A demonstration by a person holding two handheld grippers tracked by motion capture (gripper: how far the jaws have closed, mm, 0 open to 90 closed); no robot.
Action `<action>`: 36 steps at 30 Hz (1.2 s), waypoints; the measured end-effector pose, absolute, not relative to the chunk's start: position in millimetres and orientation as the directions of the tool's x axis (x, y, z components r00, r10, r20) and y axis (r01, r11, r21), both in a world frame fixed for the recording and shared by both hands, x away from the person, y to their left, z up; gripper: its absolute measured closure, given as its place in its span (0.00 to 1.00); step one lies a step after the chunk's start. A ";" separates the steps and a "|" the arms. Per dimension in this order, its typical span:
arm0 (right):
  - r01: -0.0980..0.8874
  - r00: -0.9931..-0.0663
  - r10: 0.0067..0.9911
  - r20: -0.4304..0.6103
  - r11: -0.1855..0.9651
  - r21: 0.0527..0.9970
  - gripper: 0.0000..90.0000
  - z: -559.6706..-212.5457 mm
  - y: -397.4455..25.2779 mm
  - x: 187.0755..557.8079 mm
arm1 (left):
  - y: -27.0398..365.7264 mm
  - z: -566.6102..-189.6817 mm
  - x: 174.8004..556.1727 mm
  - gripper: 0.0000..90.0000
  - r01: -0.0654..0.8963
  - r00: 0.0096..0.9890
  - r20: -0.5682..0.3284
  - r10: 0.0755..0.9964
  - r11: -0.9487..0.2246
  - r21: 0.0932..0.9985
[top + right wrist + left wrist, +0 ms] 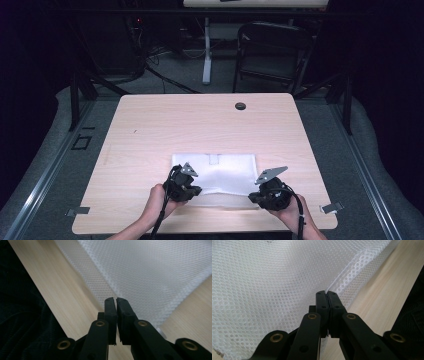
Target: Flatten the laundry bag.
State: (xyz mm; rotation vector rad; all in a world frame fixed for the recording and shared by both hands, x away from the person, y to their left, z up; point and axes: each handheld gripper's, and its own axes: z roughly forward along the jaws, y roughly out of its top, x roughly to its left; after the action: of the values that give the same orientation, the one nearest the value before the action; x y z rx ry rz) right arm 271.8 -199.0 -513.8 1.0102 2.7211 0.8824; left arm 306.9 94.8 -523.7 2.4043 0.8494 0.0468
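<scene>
A white mesh cloth (220, 172) lies flat on the near half of the wooden table (150, 130), with a small tab (214, 159) on its far edge. My left gripper (189, 191) is shut on the cloth's near left corner. In the left gripper view the hem (348, 272) runs straight into the closed tips of the left gripper (327, 292). My right gripper (257, 196) is shut on the near right corner. In the right gripper view the mesh (140, 270) narrows down to the closed tips of the right gripper (116, 299). A hand holds each gripper.
A black grommet (240, 106) sits near the table's far edge. A dark folding chair (272, 50) and a white desk leg (206, 50) stand behind the table. Metal clips (77, 211) (331, 207) mark the front corners. Bare wood surrounds the cloth.
</scene>
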 end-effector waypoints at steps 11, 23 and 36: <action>0.527 -0.789 0.615 -0.014 0.688 0.498 1.00 -547.7 -171.9 286.2 | 93.9 -521.8 307.2 0.99 0.561 0.794 -0.154 0.588 -0.611 0.559; 0.511 -0.804 0.594 -0.034 0.718 0.472 1.00 -557.9 -166.0 286.9 | 94.7 -514.0 306.8 1.00 0.546 0.794 -0.132 0.593 -0.602 0.583; 0.494 -0.817 0.574 -0.044 0.738 0.461 1.00 -557.3 -165.7 286.2 | 100.5 -496.0 317.7 1.00 0.557 0.753 -0.119 0.647 -0.530 0.639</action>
State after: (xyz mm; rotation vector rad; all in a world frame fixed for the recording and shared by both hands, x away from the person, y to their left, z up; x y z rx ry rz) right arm 286.2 -165.7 -557.3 0.8549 2.7548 0.6533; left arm 317.7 100.5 -496.0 2.2700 0.8980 0.1727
